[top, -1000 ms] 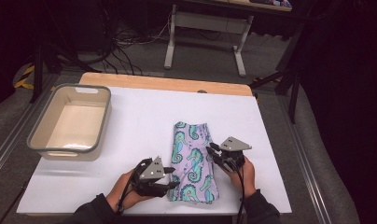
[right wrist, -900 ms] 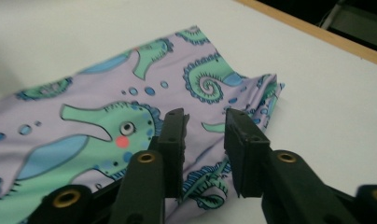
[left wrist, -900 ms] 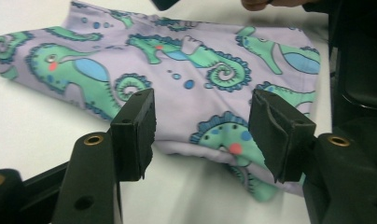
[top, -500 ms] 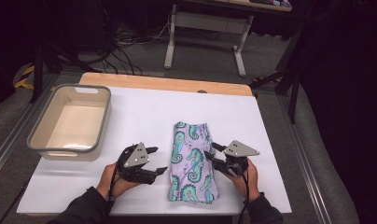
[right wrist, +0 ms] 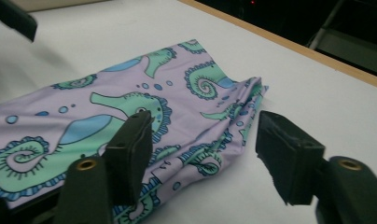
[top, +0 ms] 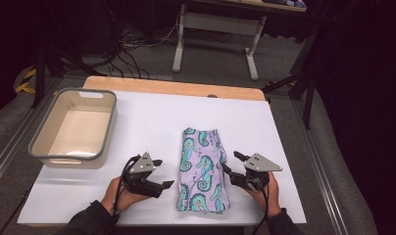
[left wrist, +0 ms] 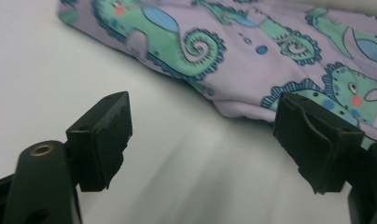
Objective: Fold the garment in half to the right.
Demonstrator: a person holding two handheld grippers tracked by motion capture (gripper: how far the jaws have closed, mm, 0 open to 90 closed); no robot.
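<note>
- A folded lilac cloth printed with green and blue seahorses point(top: 204, 171) lies flat on the white worktop point(top: 152, 117), near the front edge and a little right of the middle, its long side running away from the person.
- The left claw point(top: 159, 174), held in the person's left hand point(top: 118, 197), sits just left of the cloth and apart from it; its jaws have just been opening and stand wide with nothing between them.
- In the left gripper view, bare worktop lies between the black jaws, and the cloth's edge point(left wrist: 233, 60) runs just beyond their tips.
- The right claw point(top: 231, 164), held in the person's right hand point(top: 264, 193), sits at the cloth's right edge; its jaws have also just been opening and stand apart.
- In the right gripper view, one jaw is over the printed fabric point(right wrist: 130, 102) and the other over bare worktop, with the cloth's bunched edge in the gap; neither pad presses on it.
- A beige rectangular plastic tub with a grey rim point(top: 41, 152) stands at the worktop's left side, well apart from the cloth.
</note>
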